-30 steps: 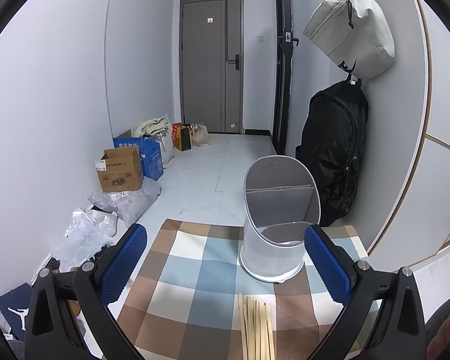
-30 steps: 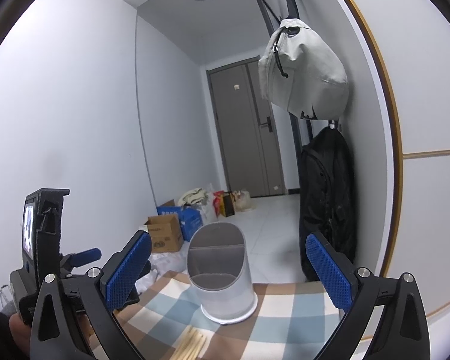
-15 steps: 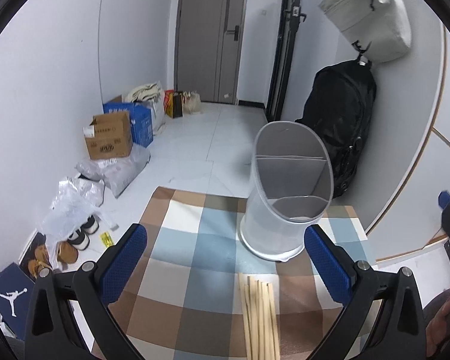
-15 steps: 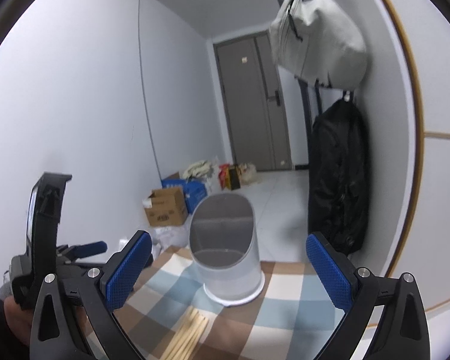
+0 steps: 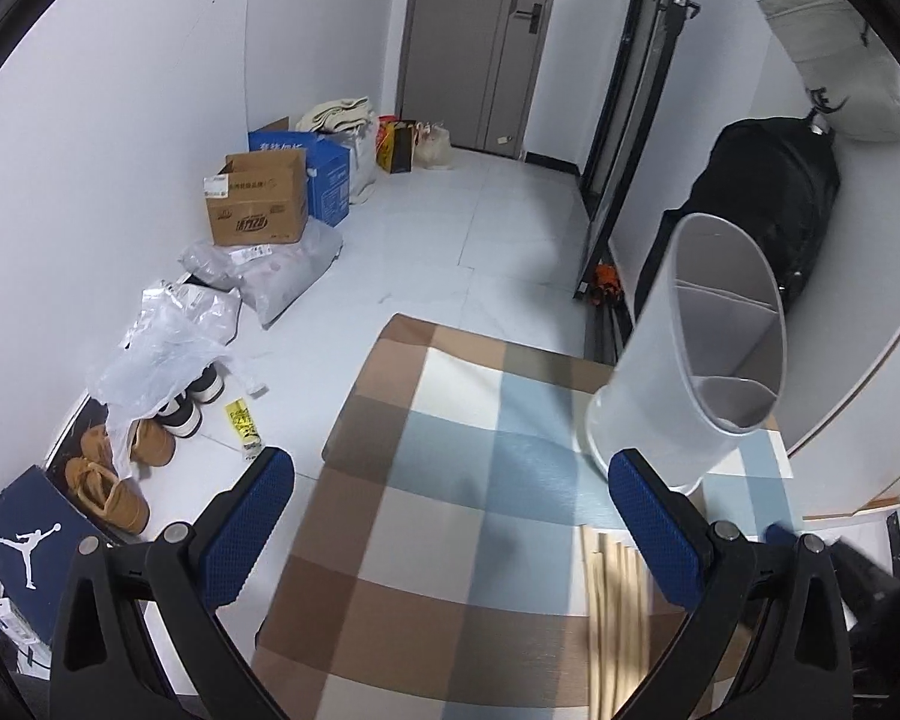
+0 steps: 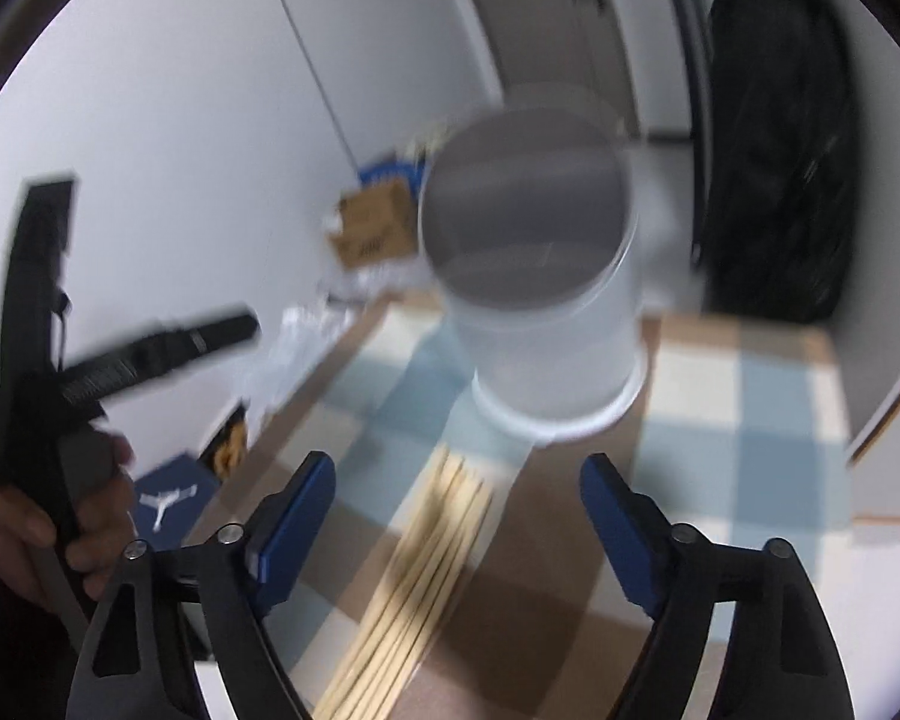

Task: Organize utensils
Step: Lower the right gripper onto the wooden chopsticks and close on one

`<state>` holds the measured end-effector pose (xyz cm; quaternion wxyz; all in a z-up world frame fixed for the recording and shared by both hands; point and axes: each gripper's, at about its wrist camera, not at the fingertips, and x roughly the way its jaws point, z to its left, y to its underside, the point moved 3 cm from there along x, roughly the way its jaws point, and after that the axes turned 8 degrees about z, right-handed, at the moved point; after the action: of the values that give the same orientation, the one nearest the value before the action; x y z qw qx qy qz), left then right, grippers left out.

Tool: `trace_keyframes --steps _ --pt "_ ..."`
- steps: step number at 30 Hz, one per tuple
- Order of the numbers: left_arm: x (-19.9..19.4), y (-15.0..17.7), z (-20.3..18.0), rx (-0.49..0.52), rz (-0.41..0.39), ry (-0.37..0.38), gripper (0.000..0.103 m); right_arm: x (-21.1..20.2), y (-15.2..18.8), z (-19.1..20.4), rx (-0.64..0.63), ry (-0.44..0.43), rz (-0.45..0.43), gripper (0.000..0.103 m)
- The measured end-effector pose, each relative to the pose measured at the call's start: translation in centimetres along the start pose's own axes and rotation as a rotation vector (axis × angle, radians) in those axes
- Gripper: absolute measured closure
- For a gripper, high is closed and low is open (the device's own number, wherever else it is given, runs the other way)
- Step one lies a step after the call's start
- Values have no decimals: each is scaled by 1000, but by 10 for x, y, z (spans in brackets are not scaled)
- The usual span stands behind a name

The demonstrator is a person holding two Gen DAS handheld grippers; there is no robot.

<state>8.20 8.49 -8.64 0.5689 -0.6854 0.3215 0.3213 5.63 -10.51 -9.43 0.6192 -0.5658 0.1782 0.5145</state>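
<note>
On the checked mat (image 6: 744, 396), chopsticks (image 6: 426, 564) point lengthwise toward the holder (image 6: 546, 312), seemingly between closing, empty right tongs (image 6: 456, 528).

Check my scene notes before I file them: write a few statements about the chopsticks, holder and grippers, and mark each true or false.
1. The chopsticks lie flat on the checked cloth. True.
2. The utensil holder already holds chopsticks. False: its compartments look empty.
3. The right gripper clamps the chopsticks. False: its jaws are closing, the bundle lies between them, unpressed.
4. The left gripper holds nothing. True.
5. The holder lies tipped over. False: it stands upright on the cloth.
</note>
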Motion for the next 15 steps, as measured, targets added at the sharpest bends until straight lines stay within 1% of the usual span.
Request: trace_keyframes --steps 2,3,4,5,6,7,9,11,12,14,15 --pt "2 -1 5 -4 16 -8 1 21 -1 -10 -12 58 59 29" --pt "3 -1 7 -8 22 -7 1 28 -1 -11 -2 57 83 35" --pt "5 -1 9 -13 25 -6 1 33 0 -11 3 50 109 38" --pt "6 -2 11 -16 29 -5 1 41 0 -13 6 56 143 38" --pt "7 -2 13 -17 39 -6 1 45 -1 -13 7 62 162 42" --pt "7 -2 15 -19 41 -4 1 51 -1 -14 9 60 178 46" --pt "8 -1 18 -22 48 -10 1 58 0 -12 9 62 212 46" --pt "10 -2 20 -23 56 -9 1 67 -4 -12 -4 95 234 50" --pt "10 -1 22 -26 60 -6 1 69 -6 -11 -4 97 241 52" --pt "11 -2 24 -29 65 -2 1 72 -8 -8 1 110 258 53" --pt "10 -2 25 -31 66 1 1 74 -9 -6 2 119 265 58"
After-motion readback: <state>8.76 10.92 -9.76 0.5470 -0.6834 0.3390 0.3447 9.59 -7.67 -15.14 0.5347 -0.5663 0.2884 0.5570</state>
